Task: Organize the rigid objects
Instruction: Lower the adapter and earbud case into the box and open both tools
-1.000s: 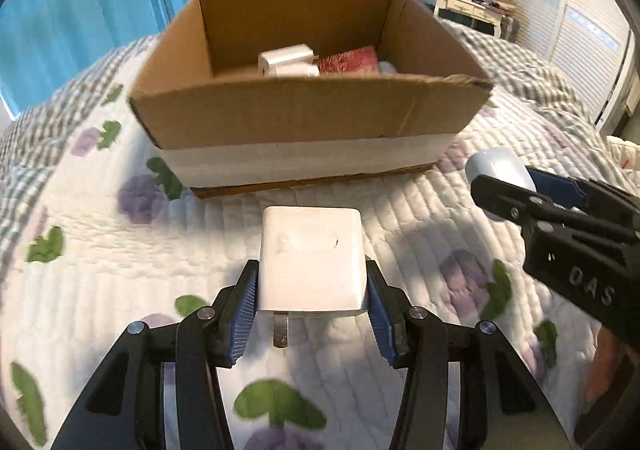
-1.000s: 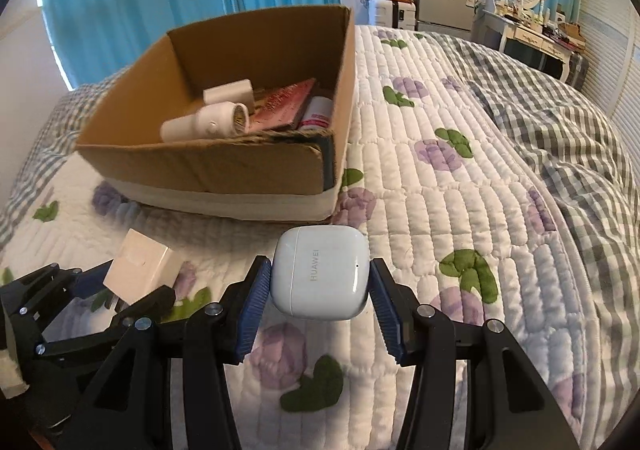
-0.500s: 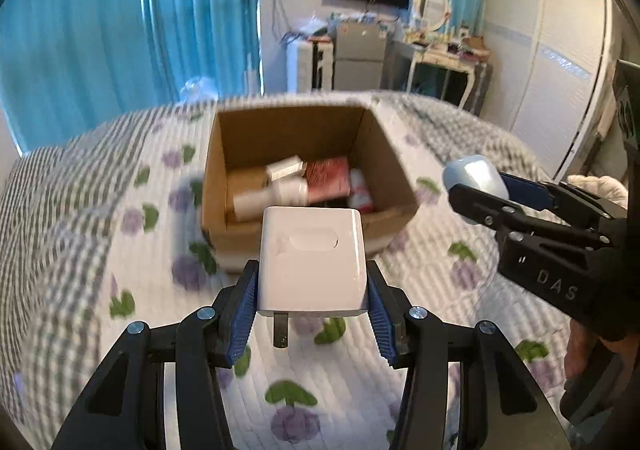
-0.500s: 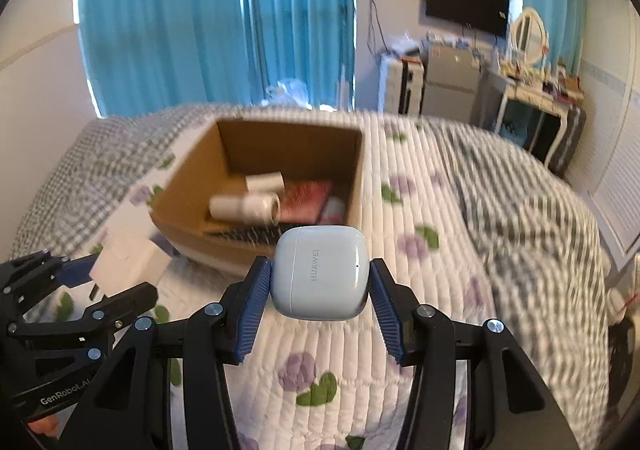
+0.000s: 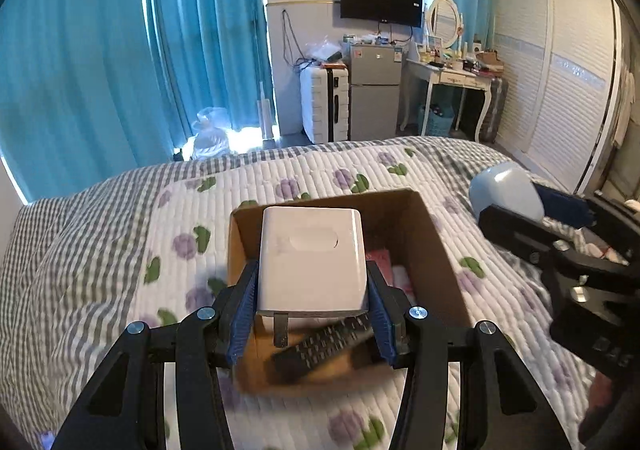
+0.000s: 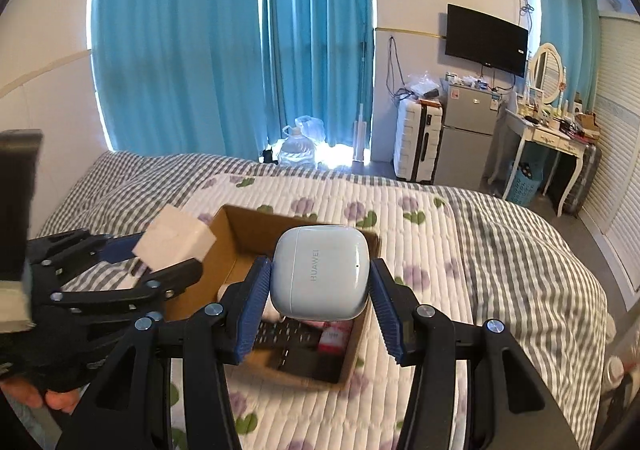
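I see a white square charger plug [image 5: 311, 258] clamped between my left fingers [image 5: 243, 310], its smooth face with a shallow oval dent turned up and a metal prong hanging from its near edge. It sits in the air above the open cardboard box [image 5: 436, 246] on the quilted bed. I see a pale blue earbud case [image 6: 320, 278], rounded and closed, lettered HUAWEI along its face, pinched at both sides by my right fingers [image 6: 253, 302] over the same box [image 6: 224, 238]. Inside the box lie a black remote control [image 5: 324, 346], something red or pink and a white item, partly hidden.
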